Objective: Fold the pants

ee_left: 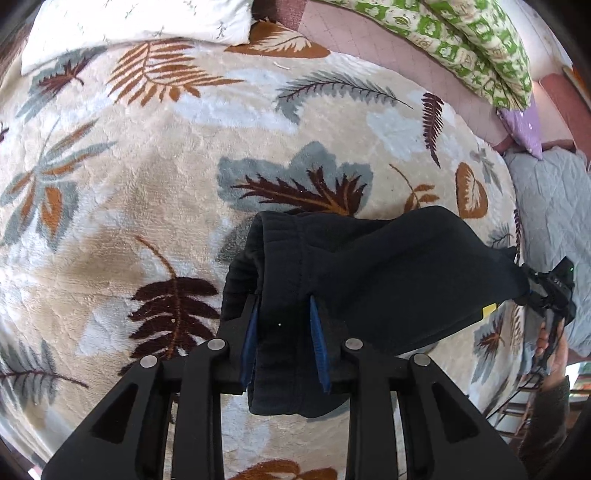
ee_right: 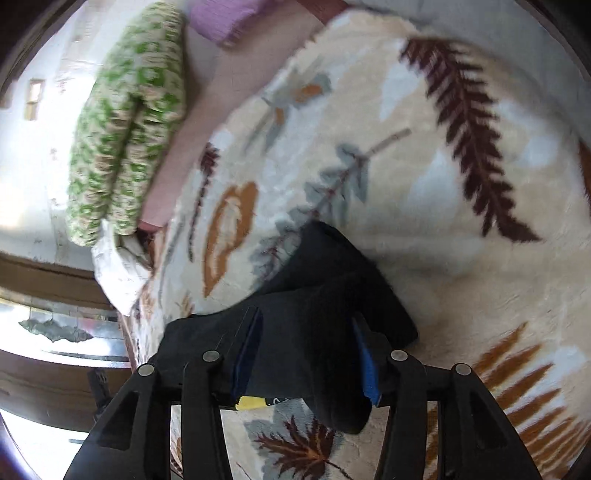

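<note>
The black pants [ee_left: 369, 273] hang in the air above a cream bed blanket with a leaf print [ee_left: 147, 177]. My left gripper [ee_left: 282, 310] is shut on one end of the pants, the cloth bunched between its blue pads [ee_left: 317, 332]. My right gripper [ee_right: 306, 325] is shut on the other end of the pants [ee_right: 314, 295], which sag between the two grippers. The right gripper also shows in the left wrist view [ee_left: 554, 295] at the far right, held by a hand. A yellow tag [ee_right: 251, 402] shows under the cloth.
A green patterned quilt [ee_left: 461, 44] and a purple pillow [ee_left: 524, 129] lie at the bed's far side on a pink sheet. A white pillow [ee_left: 129, 26] lies at the upper left. A grey quilt [ee_left: 554, 221] is to the right. The bed's edge and floor show in the right wrist view [ee_right: 55, 332].
</note>
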Tool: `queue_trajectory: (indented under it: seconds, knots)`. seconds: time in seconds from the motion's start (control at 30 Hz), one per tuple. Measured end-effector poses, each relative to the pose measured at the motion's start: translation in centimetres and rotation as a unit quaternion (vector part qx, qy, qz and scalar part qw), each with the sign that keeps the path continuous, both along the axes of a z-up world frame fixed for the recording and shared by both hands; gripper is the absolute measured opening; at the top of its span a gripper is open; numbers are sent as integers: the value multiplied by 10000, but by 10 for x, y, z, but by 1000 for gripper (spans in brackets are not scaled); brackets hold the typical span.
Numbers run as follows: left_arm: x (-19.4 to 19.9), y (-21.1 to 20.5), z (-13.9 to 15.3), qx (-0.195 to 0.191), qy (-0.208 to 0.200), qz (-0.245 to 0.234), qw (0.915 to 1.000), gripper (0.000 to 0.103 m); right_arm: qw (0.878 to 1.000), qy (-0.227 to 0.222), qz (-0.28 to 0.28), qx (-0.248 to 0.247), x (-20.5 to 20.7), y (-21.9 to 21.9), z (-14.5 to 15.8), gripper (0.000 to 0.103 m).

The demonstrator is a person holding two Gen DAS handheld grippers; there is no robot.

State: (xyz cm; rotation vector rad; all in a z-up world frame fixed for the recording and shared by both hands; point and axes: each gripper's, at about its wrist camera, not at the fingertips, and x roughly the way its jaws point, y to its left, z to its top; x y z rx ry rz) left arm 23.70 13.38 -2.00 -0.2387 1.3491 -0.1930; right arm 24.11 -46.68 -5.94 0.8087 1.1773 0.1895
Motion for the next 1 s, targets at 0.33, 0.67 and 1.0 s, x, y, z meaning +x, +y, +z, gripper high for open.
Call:
queue_trajectory:
  seconds: [0.33, 0.67, 1.0]
  knots:
    - [-9, 7, 10, -123, -313, 298, 9990, 21, 9650, -2485, 620, -557, -6, 32, 90, 5]
    - [-9, 9, -10, 99, 1, 221, 9997, 21, 9832, -1301, 739, -1046, -6, 0, 15, 19]
    - [-7, 12, -12, -67, 122, 275, 9995, 21, 9892, -1277, 461, -560, -41, -29, 8, 49]
